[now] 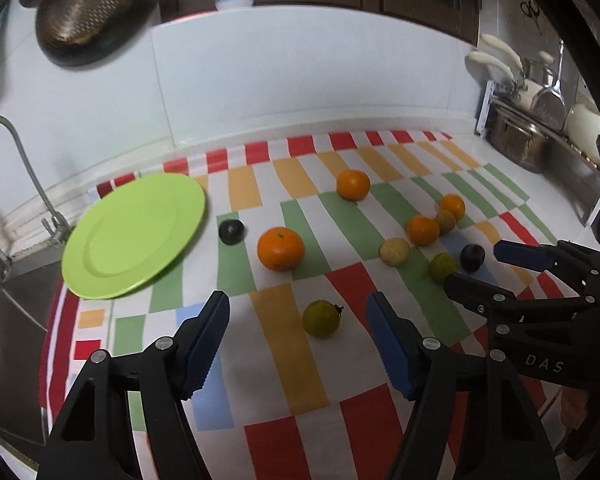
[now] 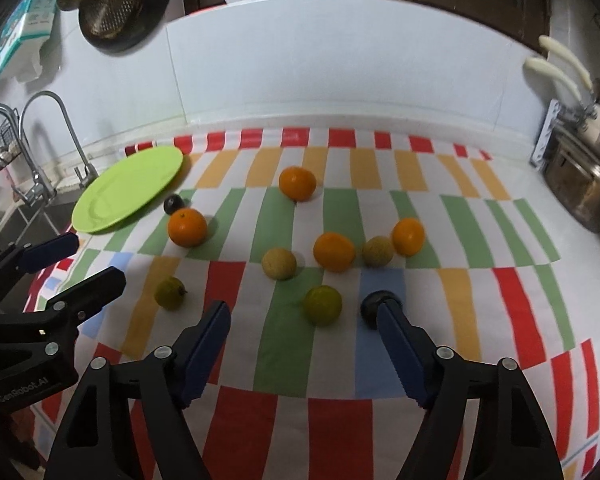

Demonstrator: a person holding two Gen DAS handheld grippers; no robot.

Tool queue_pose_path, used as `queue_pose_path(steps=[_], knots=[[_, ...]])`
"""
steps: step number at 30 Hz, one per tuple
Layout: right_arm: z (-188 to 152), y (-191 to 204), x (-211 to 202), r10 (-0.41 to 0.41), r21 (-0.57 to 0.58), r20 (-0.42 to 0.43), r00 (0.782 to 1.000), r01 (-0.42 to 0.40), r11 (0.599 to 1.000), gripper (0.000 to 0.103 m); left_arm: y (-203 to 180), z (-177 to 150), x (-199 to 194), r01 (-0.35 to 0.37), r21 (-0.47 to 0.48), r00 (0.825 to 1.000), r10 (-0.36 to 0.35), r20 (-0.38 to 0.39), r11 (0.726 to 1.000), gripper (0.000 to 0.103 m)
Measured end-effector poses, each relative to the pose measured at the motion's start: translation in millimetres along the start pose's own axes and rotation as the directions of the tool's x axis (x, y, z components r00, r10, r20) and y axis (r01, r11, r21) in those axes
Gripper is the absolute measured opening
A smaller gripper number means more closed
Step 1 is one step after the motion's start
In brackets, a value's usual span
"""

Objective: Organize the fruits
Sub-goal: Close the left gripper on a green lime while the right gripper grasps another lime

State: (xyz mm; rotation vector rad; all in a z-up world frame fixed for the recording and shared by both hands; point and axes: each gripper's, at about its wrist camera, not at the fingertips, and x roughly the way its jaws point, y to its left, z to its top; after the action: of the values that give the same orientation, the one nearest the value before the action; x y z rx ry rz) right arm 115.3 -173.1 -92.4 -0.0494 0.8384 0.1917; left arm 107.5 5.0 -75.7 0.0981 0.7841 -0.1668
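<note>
A green plate point(image 1: 132, 236) point(image 2: 128, 190) lies empty at the left on a striped cloth. Several fruits lie scattered on the cloth: oranges point(image 1: 281, 249) point(image 2: 187, 227), tan round fruits point(image 1: 395, 251) point(image 2: 279, 263), green limes point(image 1: 321, 318) point(image 2: 323, 305) and dark plums point(image 1: 231, 232) point(image 2: 370, 309). My left gripper point(image 1: 298, 308) is open and empty, just before a lime. My right gripper point(image 2: 304, 316) is open and empty, with a lime between its fingertips' line and a plum at the right fingertip point(image 2: 388, 314). Each gripper shows in the other's view point(image 1: 476, 266) point(image 2: 80, 262).
A sink and taps point(image 2: 44, 152) lie left of the cloth point(image 2: 340, 364). Pots and a rack point(image 1: 528, 128) stand at the right. A strainer point(image 1: 84, 0) hangs on the white wall behind.
</note>
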Motion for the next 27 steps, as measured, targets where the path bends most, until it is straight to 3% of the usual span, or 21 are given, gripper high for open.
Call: queue_pose_path(steps=[12,20,27], knots=[[-1.9,-4.0,30.6,0.033,0.007,-0.084,0.996,-0.032,0.999,0.055,-4.6,-6.2,30.1,0.054,0.0,0.995,-0.054,-0.09,0.999,0.05],[-1.4,-8.9,43.3,0.034,0.011,-0.114,0.993,-0.033,0.999,0.051,-7.1,-7.5,43.9,0.079,0.0,0.989,-0.079,-0.123,0.997,0.039],[-0.1,-9.0,51.6,0.029,0.005,-0.131,0.991,-0.029,1.0,0.046,-6.6,-6.6,53.0,0.09,-0.005,0.986,-0.09,-0.138,0.996,0.035]])
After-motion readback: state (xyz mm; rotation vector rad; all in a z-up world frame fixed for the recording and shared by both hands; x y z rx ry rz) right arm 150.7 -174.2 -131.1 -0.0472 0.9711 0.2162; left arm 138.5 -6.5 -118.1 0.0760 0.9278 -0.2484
